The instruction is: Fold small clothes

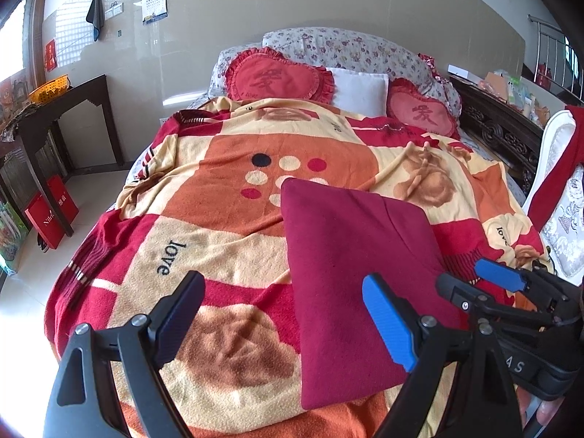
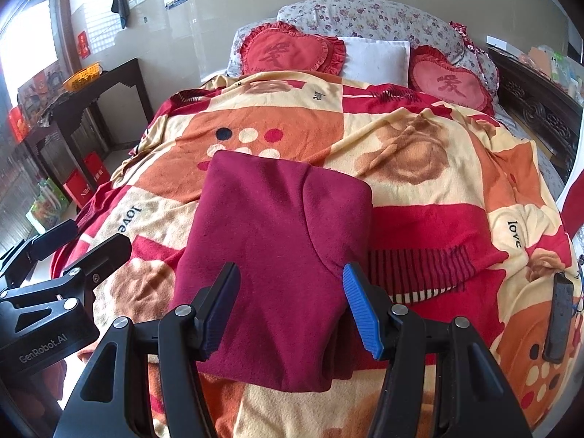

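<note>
A folded dark red garment point(image 1: 350, 255) point(image 2: 277, 211) lies flat as a rectangle on the patterned red, orange and cream blanket point(image 1: 219, 226) point(image 2: 419, 138) that covers the bed. My left gripper point(image 1: 283, 281) stands wide open above the garment's near left edge, its black finger over the blanket and its blue finger over the cloth. My right gripper point(image 2: 292, 273) hovers over the garment's near end, jaws apart, with the cloth lying flat below them and nothing pinched. Each gripper shows in the other's view: the right gripper point(image 1: 474, 283) and the left gripper point(image 2: 82, 244).
A dark phone point(image 2: 560, 317) lies on the blanket at the near right. Heart-shaped red cushions point(image 1: 277, 76) and a white pillow point(image 1: 359, 89) sit at the head. A dark wooden table point(image 1: 54, 116) stands left, with red boxes point(image 1: 51, 211) on the floor. A white chair point(image 1: 558, 182) stands right.
</note>
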Motion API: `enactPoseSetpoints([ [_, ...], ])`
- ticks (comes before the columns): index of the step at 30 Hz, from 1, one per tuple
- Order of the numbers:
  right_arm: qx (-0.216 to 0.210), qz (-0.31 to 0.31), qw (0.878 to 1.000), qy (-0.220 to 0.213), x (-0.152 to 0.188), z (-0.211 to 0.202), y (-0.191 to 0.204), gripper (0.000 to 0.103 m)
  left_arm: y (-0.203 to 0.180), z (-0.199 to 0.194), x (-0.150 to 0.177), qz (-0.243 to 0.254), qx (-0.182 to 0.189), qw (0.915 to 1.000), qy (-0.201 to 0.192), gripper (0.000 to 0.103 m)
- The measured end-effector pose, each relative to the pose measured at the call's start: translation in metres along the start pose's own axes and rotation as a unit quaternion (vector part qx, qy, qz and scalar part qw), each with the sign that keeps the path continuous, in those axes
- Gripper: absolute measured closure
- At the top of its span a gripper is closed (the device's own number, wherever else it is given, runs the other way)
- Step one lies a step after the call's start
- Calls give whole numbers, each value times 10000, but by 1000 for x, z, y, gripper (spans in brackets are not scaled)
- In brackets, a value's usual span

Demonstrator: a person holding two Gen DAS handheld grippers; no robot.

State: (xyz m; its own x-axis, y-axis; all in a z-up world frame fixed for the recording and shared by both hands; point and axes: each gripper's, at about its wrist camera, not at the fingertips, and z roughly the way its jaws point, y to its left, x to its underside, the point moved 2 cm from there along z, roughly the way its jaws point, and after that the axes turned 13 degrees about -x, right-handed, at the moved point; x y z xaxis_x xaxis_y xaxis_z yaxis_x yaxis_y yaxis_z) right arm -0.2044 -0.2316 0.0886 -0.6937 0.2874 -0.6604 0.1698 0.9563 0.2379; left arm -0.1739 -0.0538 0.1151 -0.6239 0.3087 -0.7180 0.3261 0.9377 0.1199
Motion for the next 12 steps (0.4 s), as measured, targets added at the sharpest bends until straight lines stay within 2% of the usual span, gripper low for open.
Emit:
enactPoseSetpoints([
  [12,-26,93,9999,99,0,9,-3,63,-5,4,1,94,72,9998,-131,12],
])
